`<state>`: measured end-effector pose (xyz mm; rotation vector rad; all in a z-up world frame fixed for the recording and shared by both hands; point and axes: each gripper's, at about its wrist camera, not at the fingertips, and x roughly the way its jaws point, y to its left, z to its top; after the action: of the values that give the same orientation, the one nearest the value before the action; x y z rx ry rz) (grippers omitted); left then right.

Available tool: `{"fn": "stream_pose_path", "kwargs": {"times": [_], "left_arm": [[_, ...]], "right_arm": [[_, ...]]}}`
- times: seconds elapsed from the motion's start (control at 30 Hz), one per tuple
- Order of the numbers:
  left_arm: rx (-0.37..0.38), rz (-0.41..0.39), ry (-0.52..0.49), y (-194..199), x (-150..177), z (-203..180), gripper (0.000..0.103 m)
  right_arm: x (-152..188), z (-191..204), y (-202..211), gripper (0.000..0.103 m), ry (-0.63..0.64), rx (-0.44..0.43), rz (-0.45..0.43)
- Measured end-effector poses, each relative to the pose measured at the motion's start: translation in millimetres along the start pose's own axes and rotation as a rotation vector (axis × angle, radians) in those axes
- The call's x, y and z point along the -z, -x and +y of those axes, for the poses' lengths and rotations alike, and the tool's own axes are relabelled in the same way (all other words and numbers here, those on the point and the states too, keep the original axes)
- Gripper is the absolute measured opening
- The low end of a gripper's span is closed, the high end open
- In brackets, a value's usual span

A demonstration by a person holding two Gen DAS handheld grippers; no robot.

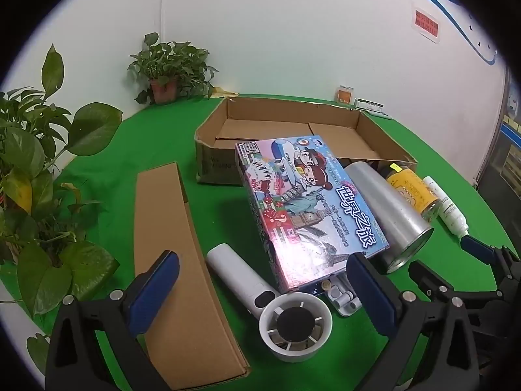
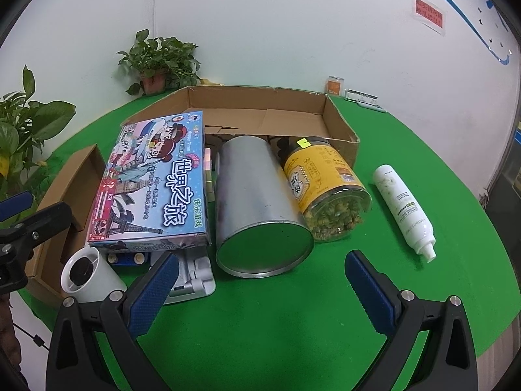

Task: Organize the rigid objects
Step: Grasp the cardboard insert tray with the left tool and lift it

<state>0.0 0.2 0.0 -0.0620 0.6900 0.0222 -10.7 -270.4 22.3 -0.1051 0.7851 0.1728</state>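
While nothing is gripped: left gripper (image 1: 260, 288) and right gripper (image 2: 260, 288) spread wide, empty (start of sorting, likely). Nearest: white fan (image 1: 260, 296), silver tin (image 2: 257, 205); beyond, game box (image 2: 153, 182), jar (image 2: 325, 185), bottle (image 2: 403, 208). Farthest: cardboard tray (image 2: 342, 123). Next: close on one item.

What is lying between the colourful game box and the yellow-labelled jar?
In the right wrist view, the silver metal can lies on its side between the game box and the jar, close against both. Nothing else shows in that stretch.
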Motion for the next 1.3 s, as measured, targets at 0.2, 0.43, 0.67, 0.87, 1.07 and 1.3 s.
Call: {"fn": "stream_pose_path", "kwargs": {"times": [0.2,0.43,0.67,0.87,1.07,1.3], "left_arm": [[0.005,0.043,0.03,5.5,1.3,25.7,0.102],[0.019,0.151,0.15,-1.2,24.1,80.8,0.101],[0.107,0.21,0.202,-12.9,30.6,89.1,0.092],[0.086,0.201,0.264,3.3,38.2,123.2,0.075],[0.0,0.151,0.295,27.1,44.5,147.5,0.067],[-0.1,0.19,0.244,20.1,49.4,165.0,0.037]], "right_arm": [[-0.4,24.5,5.4,0.103,0.089,-0.15,-0.02],[1.4,96.0,22.5,0.102,0.298,-0.441,-0.004],[6.1,163.4,17.8,0.076,0.347,-0.617,0.091],[10.0,201.1,-0.5,0.045,0.345,-0.725,0.185],[12.7,231.1,-1.6,0.035,0.378,-0.795,0.174],[11.7,209.4,-10.6,0.035,0.301,-0.814,0.215]]}}
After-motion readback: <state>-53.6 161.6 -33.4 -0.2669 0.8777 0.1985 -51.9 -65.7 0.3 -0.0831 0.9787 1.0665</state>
